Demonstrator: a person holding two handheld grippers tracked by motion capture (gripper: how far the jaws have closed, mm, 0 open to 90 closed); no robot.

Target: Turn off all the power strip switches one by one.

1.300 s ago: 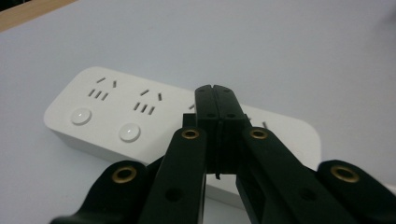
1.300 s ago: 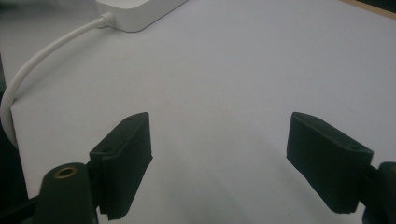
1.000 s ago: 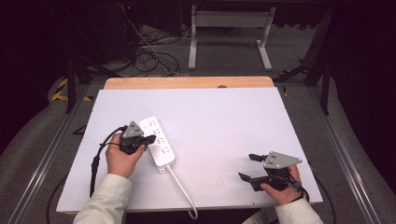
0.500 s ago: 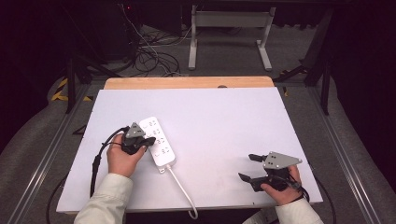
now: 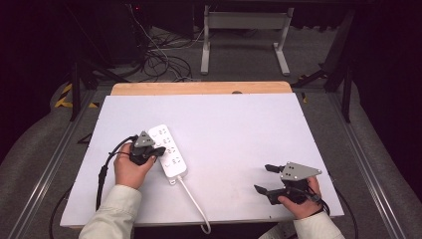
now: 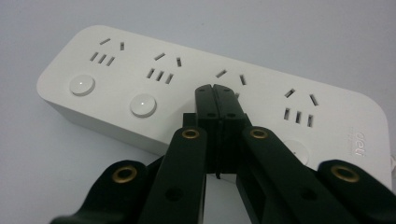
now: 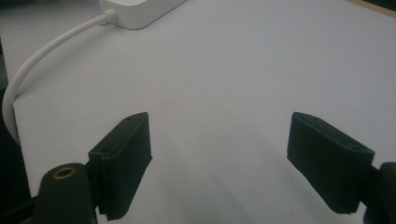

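Two hand-held grippers, one power strip [image 5: 168,151].
Left hand-held gripper [image 6: 215,91] closed, empty, pressing the rigid, light strip; right hand-held gripper [image 7: 219,163] wide open, empty, near the surface's [image 5: 239,129] front-right corner.

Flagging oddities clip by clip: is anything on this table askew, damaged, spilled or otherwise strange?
Nothing stands out. The white power strip lies flat and intact, at a slant to the table edges, its cord trailing off the near edge. The left gripper, jaws together, is over it; the right gripper is open above bare tabletop.
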